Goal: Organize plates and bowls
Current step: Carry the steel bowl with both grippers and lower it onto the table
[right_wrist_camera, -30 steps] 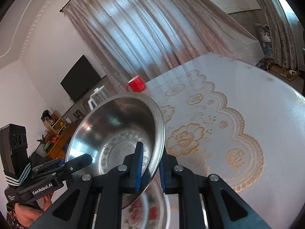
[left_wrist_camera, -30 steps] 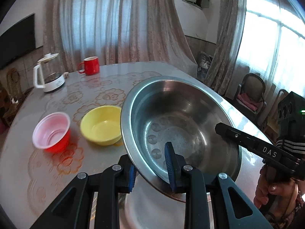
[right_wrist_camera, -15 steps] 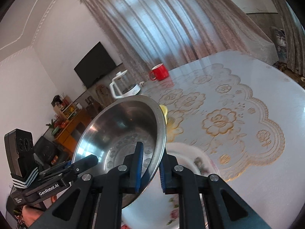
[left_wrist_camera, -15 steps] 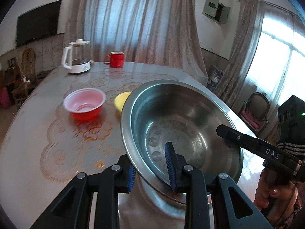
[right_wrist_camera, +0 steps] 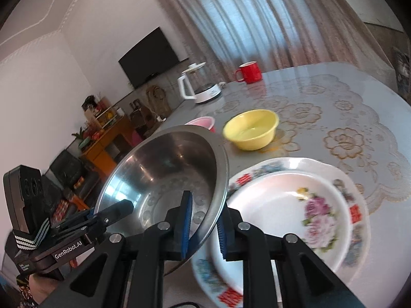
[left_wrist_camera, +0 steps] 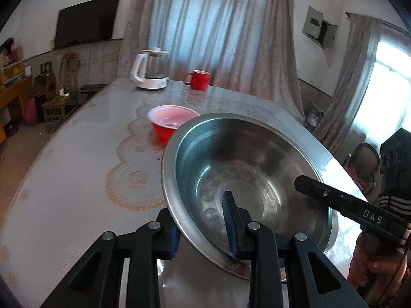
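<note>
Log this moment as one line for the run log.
left tool: shut on steel bowl rim | right tool: shut on opposite rim | bowl: lifted, tilted | beside: stacked floral plates

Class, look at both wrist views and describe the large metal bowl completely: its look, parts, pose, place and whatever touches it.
The metal bowl is a wide, shiny steel basin with a flat flared rim and a ring of stamped round dimples in its base. It is empty and tilted. The left gripper clamps its near rim; the right gripper clamps the opposite rim. In the right wrist view its edge overlaps the stacked floral plates; whether it touches them cannot be told.
</note>
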Action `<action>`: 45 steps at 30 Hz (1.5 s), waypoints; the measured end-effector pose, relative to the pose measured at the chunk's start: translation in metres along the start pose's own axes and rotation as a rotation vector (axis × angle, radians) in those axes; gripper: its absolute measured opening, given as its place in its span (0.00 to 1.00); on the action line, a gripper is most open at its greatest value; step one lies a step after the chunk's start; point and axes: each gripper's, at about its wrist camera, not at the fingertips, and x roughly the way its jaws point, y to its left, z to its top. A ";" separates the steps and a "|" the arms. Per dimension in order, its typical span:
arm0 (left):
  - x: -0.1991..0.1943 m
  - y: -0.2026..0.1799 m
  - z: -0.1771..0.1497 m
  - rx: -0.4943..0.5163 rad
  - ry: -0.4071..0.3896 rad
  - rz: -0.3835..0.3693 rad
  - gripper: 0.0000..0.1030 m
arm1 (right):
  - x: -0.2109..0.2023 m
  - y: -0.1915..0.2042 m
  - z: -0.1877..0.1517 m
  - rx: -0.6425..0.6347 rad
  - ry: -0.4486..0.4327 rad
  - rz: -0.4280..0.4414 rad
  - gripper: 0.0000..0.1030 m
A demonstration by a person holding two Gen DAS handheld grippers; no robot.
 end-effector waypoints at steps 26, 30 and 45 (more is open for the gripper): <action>0.029 0.071 -0.014 -0.109 0.058 0.116 0.28 | 0.089 0.037 -0.010 0.003 0.168 0.012 0.20; 0.039 0.076 -0.014 -0.116 0.071 0.127 0.28 | 0.099 0.036 -0.012 0.020 0.185 0.002 0.20; 0.053 0.083 -0.018 -0.131 0.099 0.139 0.28 | 0.107 0.044 -0.013 -0.005 0.193 -0.038 0.21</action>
